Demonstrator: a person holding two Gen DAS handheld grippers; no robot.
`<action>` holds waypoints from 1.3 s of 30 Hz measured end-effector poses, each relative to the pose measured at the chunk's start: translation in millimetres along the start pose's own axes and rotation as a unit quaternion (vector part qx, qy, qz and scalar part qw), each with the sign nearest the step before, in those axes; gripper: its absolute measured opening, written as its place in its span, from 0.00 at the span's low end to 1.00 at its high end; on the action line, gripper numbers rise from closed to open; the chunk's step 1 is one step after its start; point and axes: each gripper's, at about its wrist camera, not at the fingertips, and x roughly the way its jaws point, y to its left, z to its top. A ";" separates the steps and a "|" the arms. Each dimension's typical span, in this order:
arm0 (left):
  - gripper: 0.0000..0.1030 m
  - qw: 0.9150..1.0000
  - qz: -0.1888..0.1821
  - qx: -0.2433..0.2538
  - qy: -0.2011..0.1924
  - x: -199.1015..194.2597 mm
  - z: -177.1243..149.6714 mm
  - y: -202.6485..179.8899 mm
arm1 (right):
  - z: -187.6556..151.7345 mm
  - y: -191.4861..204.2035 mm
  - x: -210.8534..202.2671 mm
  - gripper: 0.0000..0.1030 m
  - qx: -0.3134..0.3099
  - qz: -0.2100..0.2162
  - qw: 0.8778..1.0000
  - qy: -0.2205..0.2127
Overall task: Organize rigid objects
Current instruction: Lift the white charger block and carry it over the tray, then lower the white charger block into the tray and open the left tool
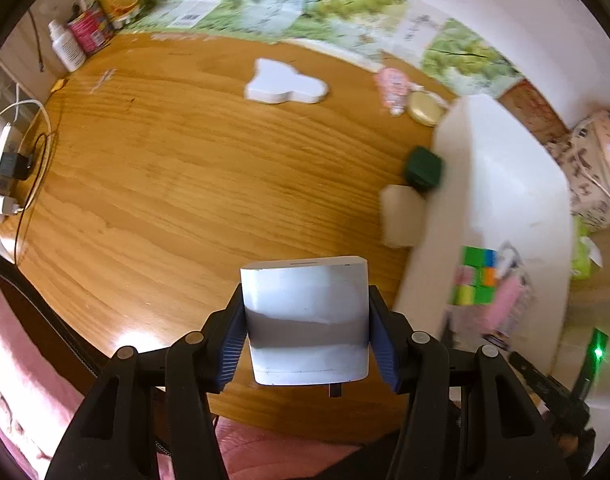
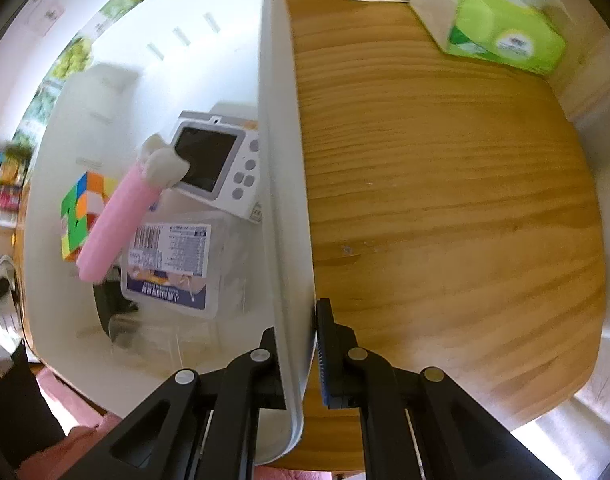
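Observation:
My left gripper (image 1: 307,320) is shut on a white charger block (image 1: 307,320) and holds it above the wooden table (image 1: 165,168), left of the white bin (image 1: 501,184). My right gripper (image 2: 301,344) is shut on the bin's right wall (image 2: 285,200). Inside the bin lie a colour cube (image 2: 83,212), a pink stick with a cream top (image 2: 117,220), a small white camera (image 2: 221,164) and a clear labelled box (image 2: 173,260). The cube (image 1: 475,282) also shows in the left wrist view. On the table by the bin lie a cream block (image 1: 403,216) and a dark green box (image 1: 423,168).
A white flat shape (image 1: 285,84), a pink packet (image 1: 393,88) and a round tin (image 1: 425,108) lie at the table's far side. Bottles and cartons (image 1: 93,20) stand at the far left, a power strip (image 1: 3,176) at the left edge. A green tissue pack (image 2: 497,20) lies right of the bin.

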 end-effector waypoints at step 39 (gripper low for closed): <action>0.57 0.982 -0.151 0.115 -0.020 33.0 -20.7 -175.2 | 24.6 61.5 32.2 0.17 -0.226 0.015 0.972 0.066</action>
